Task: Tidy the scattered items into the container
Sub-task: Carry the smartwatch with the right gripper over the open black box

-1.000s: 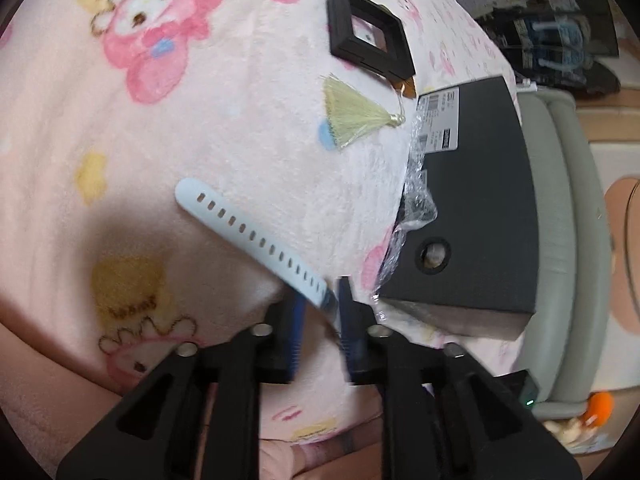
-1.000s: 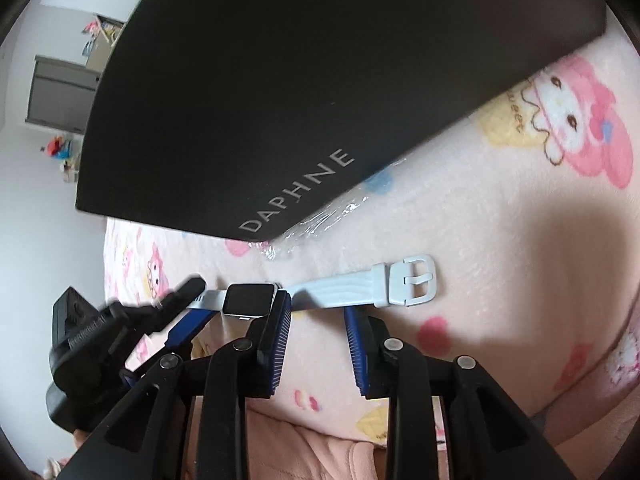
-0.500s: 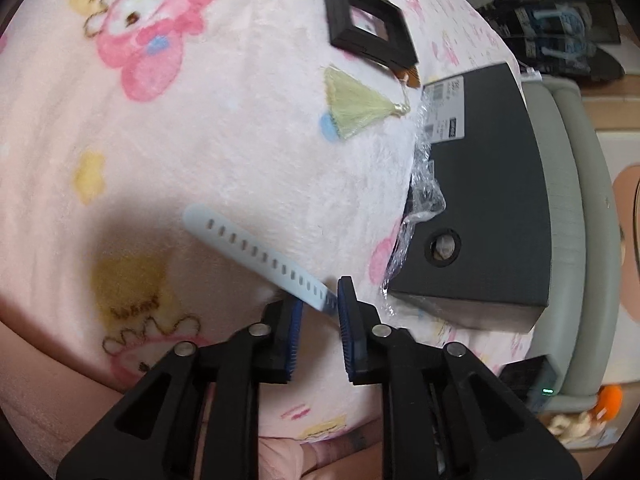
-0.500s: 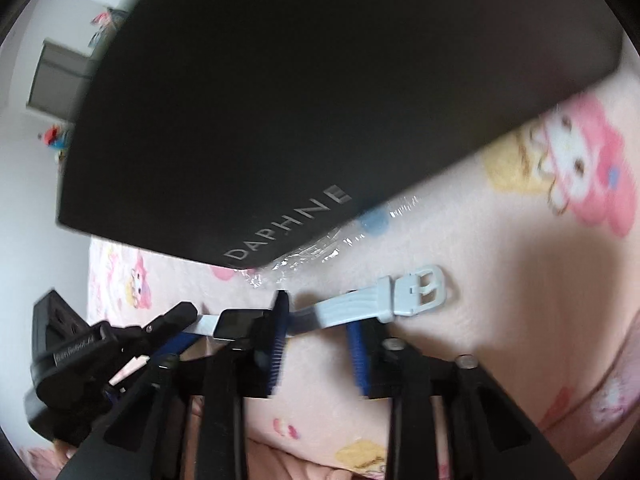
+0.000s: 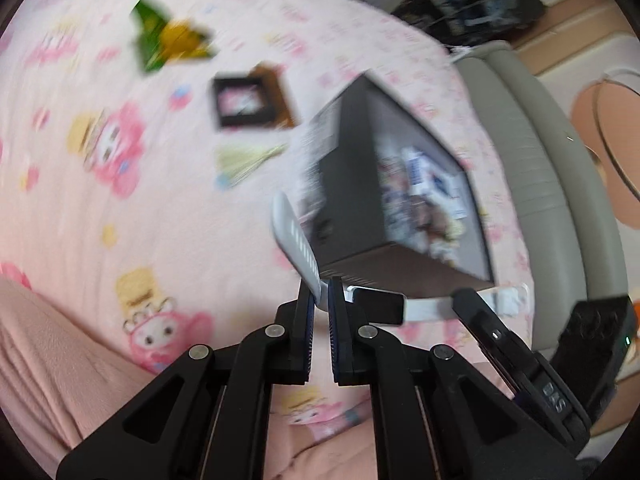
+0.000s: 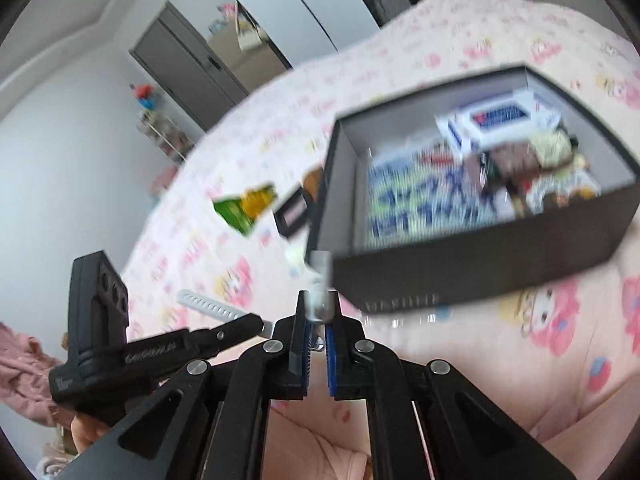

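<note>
Nearest, the left hand-held gripper (image 5: 319,300) is clamped on the perforated strap of a pale blue watch (image 5: 296,240), and the right hand-held gripper (image 6: 318,314) pinches the buckle-side strap – the watch hangs stretched between the two, above the pink cartoon-print blanket (image 5: 120,208) on the bed. Just beyond it stands the open black box (image 6: 480,264), already holding packets and small cartons. Farther out on the blanket, blurred, lie a cream tassel (image 5: 244,160), a small black square frame (image 5: 246,100) and, farthest, a green-and-yellow packet (image 5: 168,40) – all well apart from the box.
</note>
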The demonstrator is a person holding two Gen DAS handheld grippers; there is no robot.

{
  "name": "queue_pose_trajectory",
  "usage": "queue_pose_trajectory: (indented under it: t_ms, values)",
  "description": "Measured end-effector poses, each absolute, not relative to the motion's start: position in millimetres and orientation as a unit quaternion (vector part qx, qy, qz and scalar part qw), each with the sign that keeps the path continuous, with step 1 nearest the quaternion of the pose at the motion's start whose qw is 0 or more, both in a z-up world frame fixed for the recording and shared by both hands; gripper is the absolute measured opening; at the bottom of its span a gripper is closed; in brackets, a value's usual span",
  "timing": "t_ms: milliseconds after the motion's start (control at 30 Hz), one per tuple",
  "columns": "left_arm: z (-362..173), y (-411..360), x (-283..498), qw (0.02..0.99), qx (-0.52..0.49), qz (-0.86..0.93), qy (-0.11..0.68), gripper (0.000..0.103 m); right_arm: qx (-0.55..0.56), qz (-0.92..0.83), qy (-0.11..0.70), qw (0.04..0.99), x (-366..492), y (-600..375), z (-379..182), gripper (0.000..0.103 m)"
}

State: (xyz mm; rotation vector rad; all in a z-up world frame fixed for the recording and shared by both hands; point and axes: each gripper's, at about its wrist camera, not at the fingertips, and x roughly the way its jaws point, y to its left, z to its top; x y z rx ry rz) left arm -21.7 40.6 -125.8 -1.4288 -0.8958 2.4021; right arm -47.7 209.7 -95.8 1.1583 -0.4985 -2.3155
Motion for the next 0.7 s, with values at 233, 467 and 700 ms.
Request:
queue_pose_trajectory:
  t_ms: [233, 467, 700]
  values:
    - [-84.8, 65.7, -68.6, 0.149, -0.452, 0.835, -0.277, 0.005, 0.380, -0.874, -0.184, 0.243, -84.2, 256.4, -63.2, 0.004]
    - [-93.9, 111.3, -137.9, 0.171, -0.472, 0.820, -0.274, 0.005, 0.388, -0.886, -0.179, 0.182, -148.2, 296.8, -85.4, 0.004]
    - [-142.3, 147.6, -188.4, 0.162, -0.526, 0.790, -0.272, 0.005, 0.464, -0.852, -0.212, 0.115, -197.7, 316.5, -152.8, 0.005]
